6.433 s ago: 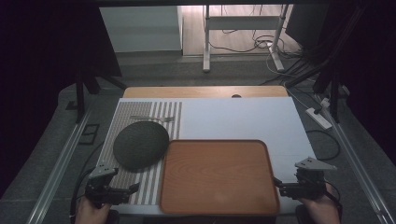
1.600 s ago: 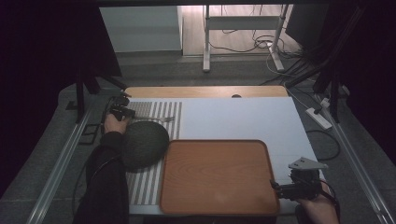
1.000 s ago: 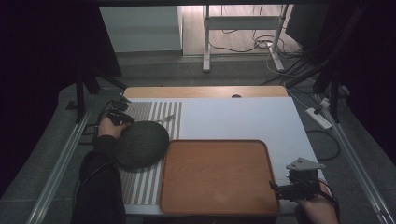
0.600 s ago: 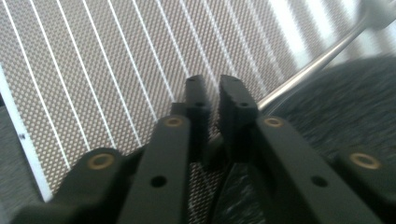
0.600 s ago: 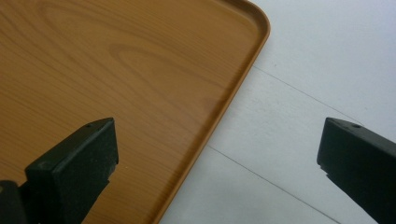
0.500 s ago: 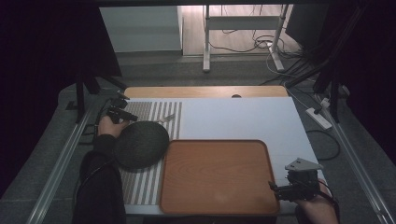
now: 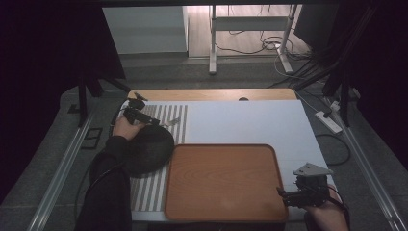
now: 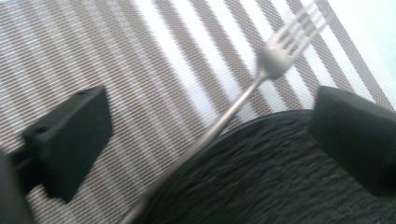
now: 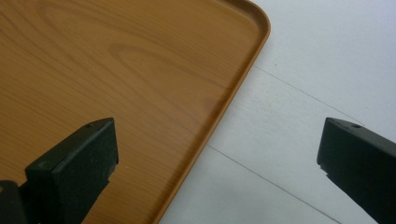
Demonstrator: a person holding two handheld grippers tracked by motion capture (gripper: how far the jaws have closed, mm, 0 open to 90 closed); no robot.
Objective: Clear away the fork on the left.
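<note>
Left gripper (image 7: 144,117), high view, sits upper left over the striped placemat (image 7: 149,192), beside the dark plate (image 7: 146,149); right gripper (image 7: 293,195) rests lower right by the wooden tray (image 7: 223,180). Left gripper view: jaws spread wide around the fork (image 8: 243,93) at centre, its handle touching the plate's rim. Right gripper view: jaws wide apart, straddling the tray's edge

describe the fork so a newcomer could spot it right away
Start at the striped placemat on the left part of the white table. At its far end, beside the dark round plate, lies the fork between the open jaws of the left gripper. It is the sole slim, shiny metal item there, tines pointing away.
</note>
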